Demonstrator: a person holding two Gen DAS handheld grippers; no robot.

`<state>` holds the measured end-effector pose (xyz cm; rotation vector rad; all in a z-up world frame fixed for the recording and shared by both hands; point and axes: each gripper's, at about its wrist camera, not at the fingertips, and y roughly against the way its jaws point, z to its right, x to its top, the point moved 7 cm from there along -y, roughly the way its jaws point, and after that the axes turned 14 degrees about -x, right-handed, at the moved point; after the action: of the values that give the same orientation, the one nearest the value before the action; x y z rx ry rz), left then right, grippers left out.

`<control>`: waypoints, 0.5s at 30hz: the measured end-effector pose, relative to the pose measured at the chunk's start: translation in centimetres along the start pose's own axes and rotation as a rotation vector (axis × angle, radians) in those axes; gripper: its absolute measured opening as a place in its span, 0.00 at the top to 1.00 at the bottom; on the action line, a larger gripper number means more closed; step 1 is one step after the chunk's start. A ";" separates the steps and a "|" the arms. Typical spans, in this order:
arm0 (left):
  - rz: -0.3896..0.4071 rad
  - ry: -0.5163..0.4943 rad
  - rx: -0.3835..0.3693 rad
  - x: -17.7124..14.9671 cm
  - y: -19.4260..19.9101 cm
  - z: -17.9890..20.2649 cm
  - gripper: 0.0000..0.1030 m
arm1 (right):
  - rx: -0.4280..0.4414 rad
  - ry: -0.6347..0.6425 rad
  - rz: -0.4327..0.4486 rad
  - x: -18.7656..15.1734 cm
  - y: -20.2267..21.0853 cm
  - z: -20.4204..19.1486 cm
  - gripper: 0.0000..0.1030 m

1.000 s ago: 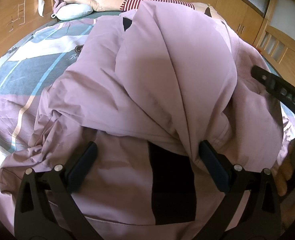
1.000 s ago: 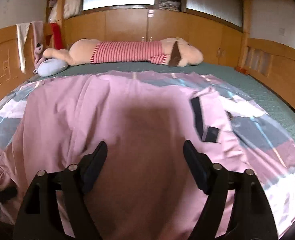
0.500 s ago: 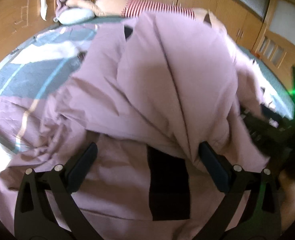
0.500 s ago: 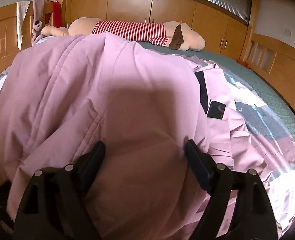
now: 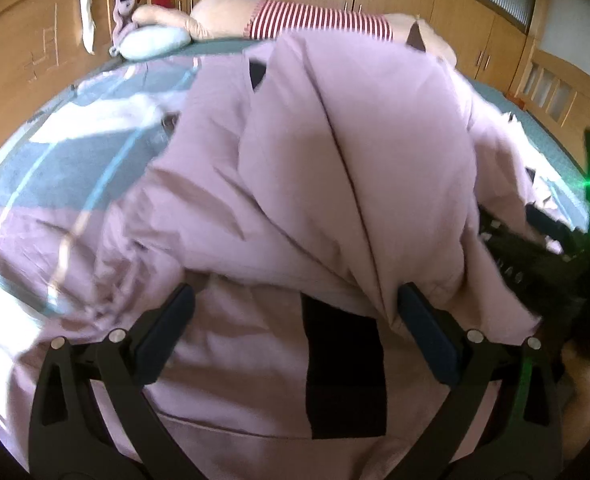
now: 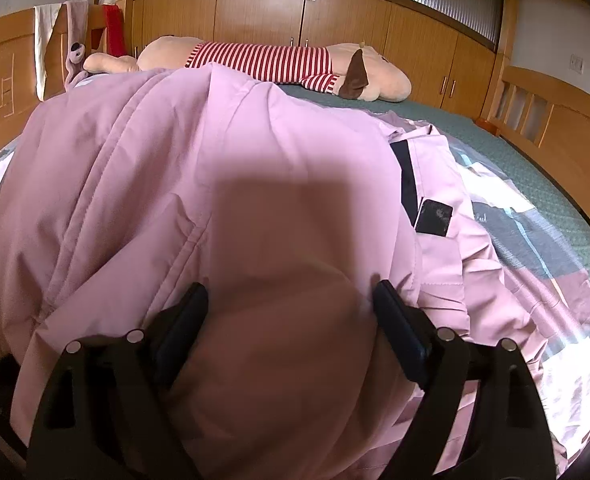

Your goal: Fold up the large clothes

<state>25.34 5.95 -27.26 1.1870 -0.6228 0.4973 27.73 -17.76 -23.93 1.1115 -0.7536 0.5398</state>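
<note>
Pink garment (image 6: 255, 168) heaped nearer right gripper (image 6: 291, 312) (no legible labels)

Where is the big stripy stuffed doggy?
The long plush dog in a red-and-white striped shirt lies across the bed's far end, behind the pink garment, below the wooden cabinets.

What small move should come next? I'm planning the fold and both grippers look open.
Probably close the right gripper on the bunched pink garment bulging between its fingers; the left gripper also stands open over fabric, so nothing is gripped yet.
</note>
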 end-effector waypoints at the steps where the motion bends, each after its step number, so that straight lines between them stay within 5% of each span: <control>1: 0.042 0.001 0.015 0.7 1.0 -0.2 0.02 | 0.004 -0.003 0.000 0.0 0.0 0.0 0.16; 3: 0.122 0.018 0.055 1.9 2.8 -1.1 0.02 | 0.005 -0.005 0.000 0.0 0.0 0.1 0.16; 5: 0.118 0.054 0.074 2.0 3.0 -2.1 0.02 | 0.005 -0.005 0.001 0.0 0.0 0.1 0.16; 8: -0.034 0.140 0.109 0.3 0.0 -4.8 0.02 | 0.007 -0.006 0.000 0.0 0.0 0.1 0.15; 15: -0.131 -0.043 0.274 -0.9 -2.0 -3.2 0.02 | 0.017 -0.021 -0.011 -0.1 -0.1 0.2 0.13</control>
<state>26.59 8.33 -29.99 1.4911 -0.5198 0.4560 27.70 -18.02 -24.03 1.1379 -0.7622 0.5268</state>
